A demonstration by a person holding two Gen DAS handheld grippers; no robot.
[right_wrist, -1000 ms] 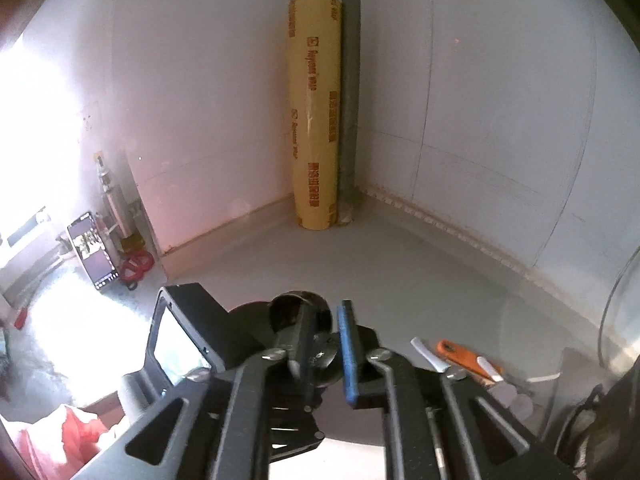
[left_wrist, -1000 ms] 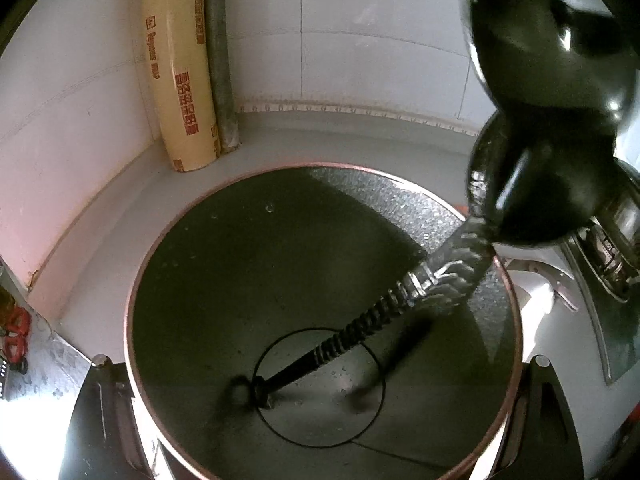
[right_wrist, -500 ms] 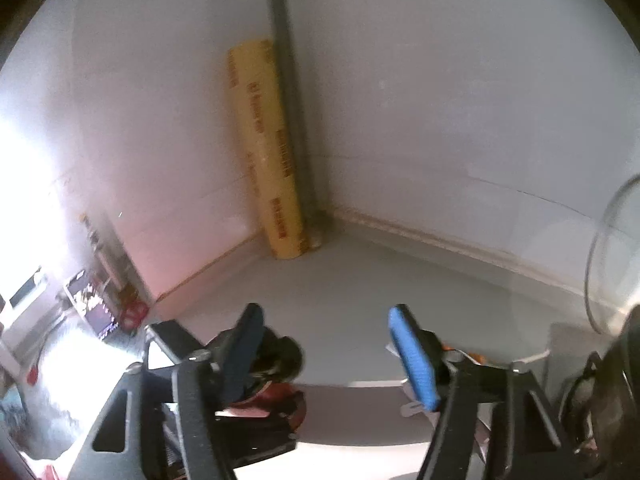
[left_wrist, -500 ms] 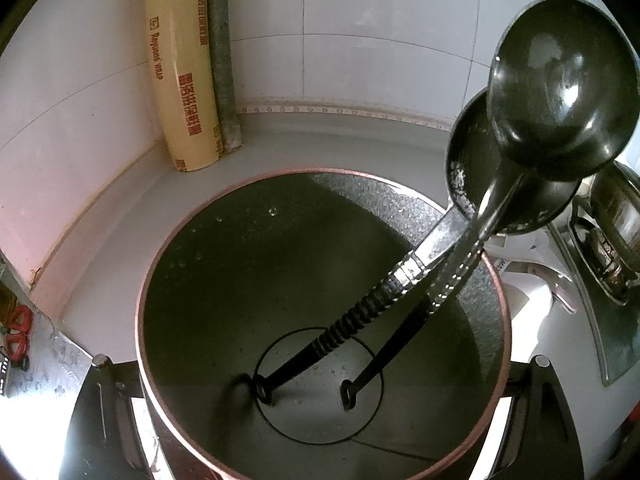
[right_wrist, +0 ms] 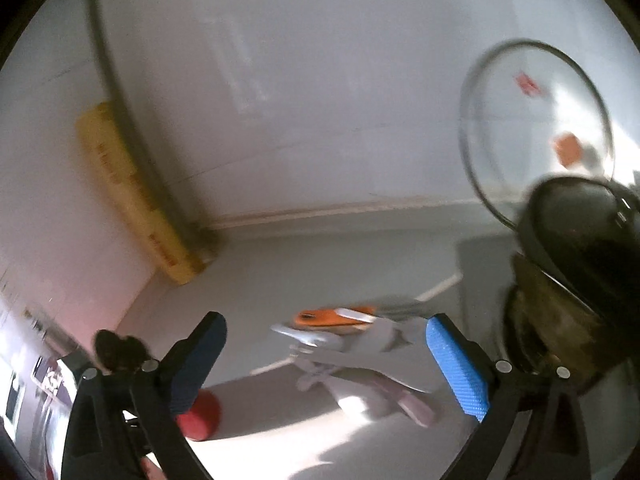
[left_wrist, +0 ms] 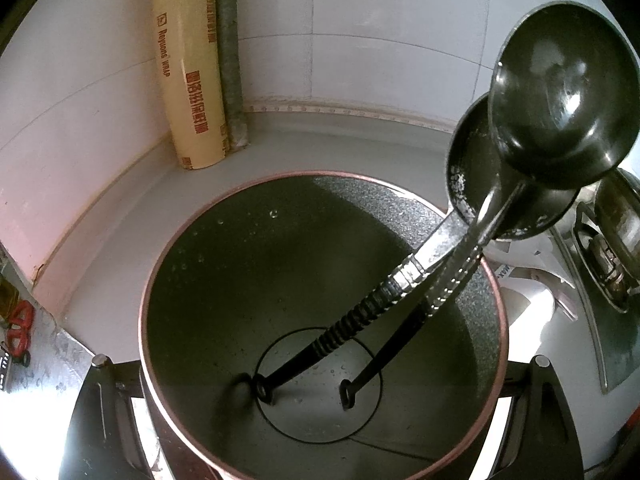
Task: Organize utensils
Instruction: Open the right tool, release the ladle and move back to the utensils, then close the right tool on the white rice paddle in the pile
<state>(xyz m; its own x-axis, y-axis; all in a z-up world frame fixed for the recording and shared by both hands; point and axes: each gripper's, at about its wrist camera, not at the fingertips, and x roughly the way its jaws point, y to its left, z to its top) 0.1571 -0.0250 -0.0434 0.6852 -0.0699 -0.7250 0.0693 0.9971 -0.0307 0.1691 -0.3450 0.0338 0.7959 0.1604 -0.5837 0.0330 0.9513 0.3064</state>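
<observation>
With two dark metal ladles (left_wrist: 556, 96) standing handle-down in the dark round pot (left_wrist: 494, 284) gripped by the left claw (left_wrist: 320, 420), the right claw (right_wrist: 326, 354), jaws just spread empty, faced the orange-handled utensils (right_wrist: 332, 316) on the grey worktop (right_wrist: 320, 256), likely next.

Two ladles (left_wrist: 560, 96) stand in the pot (left_wrist: 320, 320), handle ends on its bottom, bowls leaning over its right rim. Behind the pot, a roll of wrap (left_wrist: 188, 64) stands in the wall corner on the desk (left_wrist: 340, 144). Small utensils (right_wrist: 340, 320) lie right of the pot.
</observation>
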